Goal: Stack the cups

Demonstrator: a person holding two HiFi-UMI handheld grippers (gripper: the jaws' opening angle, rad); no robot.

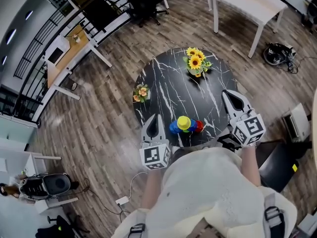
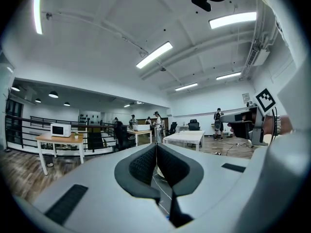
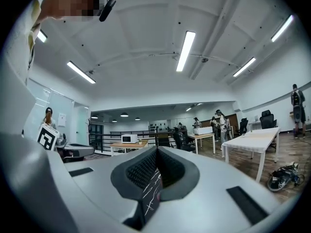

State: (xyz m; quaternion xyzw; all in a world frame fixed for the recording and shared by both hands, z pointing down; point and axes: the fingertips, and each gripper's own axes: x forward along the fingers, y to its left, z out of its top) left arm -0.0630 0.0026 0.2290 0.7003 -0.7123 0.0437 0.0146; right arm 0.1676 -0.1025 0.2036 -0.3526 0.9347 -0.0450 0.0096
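Observation:
Three cups stand bunched at the near edge of the round black marble table (image 1: 168, 90): a yellow cup (image 1: 184, 123) in the middle, a blue cup (image 1: 174, 128) at its left and a red cup (image 1: 198, 126) at its right. How they sit on each other I cannot tell. My left gripper (image 1: 154, 116) hovers just left of the blue cup, shut and empty. My right gripper (image 1: 228, 93) hangs over the table's right rim, apart from the cups, also shut and empty. Both gripper views look level across the room, past closed jaws (image 2: 156, 147) (image 3: 156, 152), and show no cups.
A sunflower bunch (image 1: 195, 62) stands at the table's far side and a small flower pot (image 1: 141, 92) at its left rim. A white table (image 1: 247, 1) is beyond, a wooden desk (image 1: 69, 46) by a railing at left, and a dark bag (image 1: 277, 53) lies on the floor at right.

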